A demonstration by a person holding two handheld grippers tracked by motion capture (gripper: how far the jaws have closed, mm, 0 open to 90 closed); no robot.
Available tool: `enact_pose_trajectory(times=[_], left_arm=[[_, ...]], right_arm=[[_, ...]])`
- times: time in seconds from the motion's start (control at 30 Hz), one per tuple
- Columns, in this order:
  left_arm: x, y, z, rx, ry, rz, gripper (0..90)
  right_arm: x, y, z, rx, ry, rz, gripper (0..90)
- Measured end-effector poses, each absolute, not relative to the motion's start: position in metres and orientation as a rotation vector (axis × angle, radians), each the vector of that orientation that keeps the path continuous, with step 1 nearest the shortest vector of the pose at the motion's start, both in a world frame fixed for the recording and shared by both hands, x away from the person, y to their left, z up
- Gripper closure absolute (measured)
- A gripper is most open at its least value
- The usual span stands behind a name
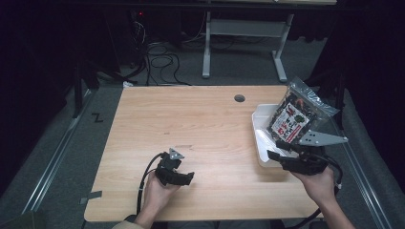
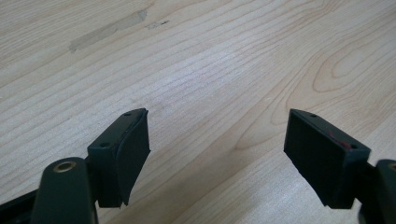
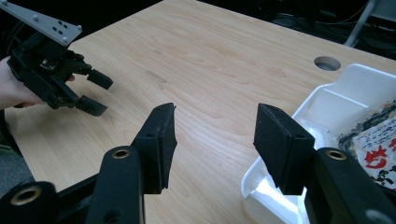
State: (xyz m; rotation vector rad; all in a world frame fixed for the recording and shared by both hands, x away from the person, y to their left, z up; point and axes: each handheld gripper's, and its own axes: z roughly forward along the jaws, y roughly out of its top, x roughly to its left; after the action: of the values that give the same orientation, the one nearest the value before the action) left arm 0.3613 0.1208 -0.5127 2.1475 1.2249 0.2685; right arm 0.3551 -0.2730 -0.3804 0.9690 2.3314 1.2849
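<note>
Now: snack bag in tray, both tools spread

Just ahead of the right tool [image 1: 279,149], a clear crinkly snack bag with dark contents and a red-and-white label [image 1: 296,114] leans in a white plastic tray [image 1: 261,138]. Well to the side, the left tool [image 1: 184,177] hovers over the pale wooden tabletop [image 1: 200,124]. Each tool's jaws stand apart, pinching nothing.

Snack bag [image 1: 294,114] in tray [image 1: 261,138], table's [image 1: 200,129] right edge.

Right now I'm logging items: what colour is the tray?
White; the tray shows best in the right gripper view.
</note>
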Motion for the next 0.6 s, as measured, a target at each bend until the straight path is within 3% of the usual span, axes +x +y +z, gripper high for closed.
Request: enact_pose_trajectory(times=[0.6], left_arm=[[0.361, 0.121, -0.512, 2.144, 1.220, 0.270, 23.2]], right_arm=[[0.350, -0.261, -0.407, 0.981, 2.381, 1.289, 48.9]])
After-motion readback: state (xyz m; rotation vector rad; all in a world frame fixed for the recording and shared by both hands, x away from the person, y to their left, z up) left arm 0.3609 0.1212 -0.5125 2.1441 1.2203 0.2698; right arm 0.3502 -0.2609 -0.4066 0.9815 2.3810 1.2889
